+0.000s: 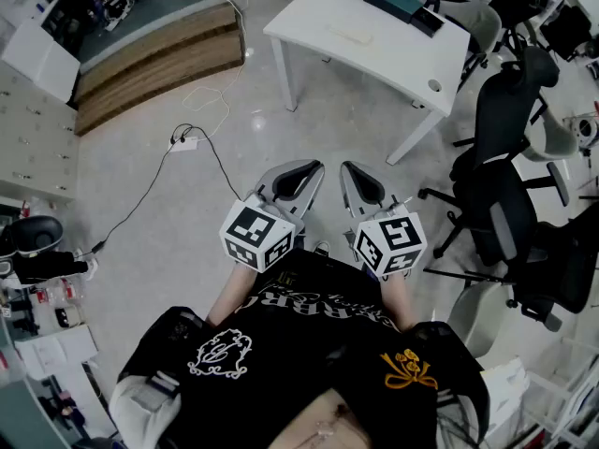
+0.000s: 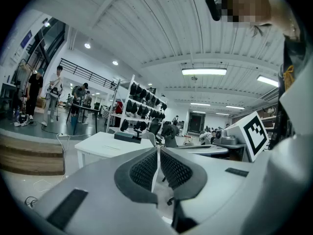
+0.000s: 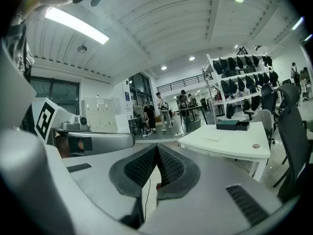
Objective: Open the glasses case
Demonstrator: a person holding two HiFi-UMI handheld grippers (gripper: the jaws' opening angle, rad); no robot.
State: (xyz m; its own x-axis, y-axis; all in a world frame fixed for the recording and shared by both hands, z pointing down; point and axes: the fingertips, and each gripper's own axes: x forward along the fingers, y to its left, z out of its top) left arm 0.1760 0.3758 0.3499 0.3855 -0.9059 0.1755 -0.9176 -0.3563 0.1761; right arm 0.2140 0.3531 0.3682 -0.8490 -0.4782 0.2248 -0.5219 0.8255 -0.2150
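A dark teal case [image 1: 393, 3] lies at the far end of a white table [image 1: 356, 50], beside a black box [image 1: 427, 20]; which of them is the glasses case I cannot tell. In the right gripper view the case [image 3: 227, 125] and the table [image 3: 230, 143] stand well ahead, and in the left gripper view the case [image 2: 128, 136] is far off. Both grippers are held close to the person's body, far short of the table. My left gripper [image 1: 301, 168] [image 2: 157, 153] is shut with nothing in it. My right gripper [image 1: 356, 170] [image 3: 157, 151] is shut and empty too.
Black office chairs [image 1: 505, 185] stand to the right of the table. A power strip with a cable [image 1: 182, 143] lies on the floor at the left. A wooden step [image 1: 154, 59] and pale cabinets [image 1: 28, 138] are beyond. Several people [image 3: 161, 109] stand far off.
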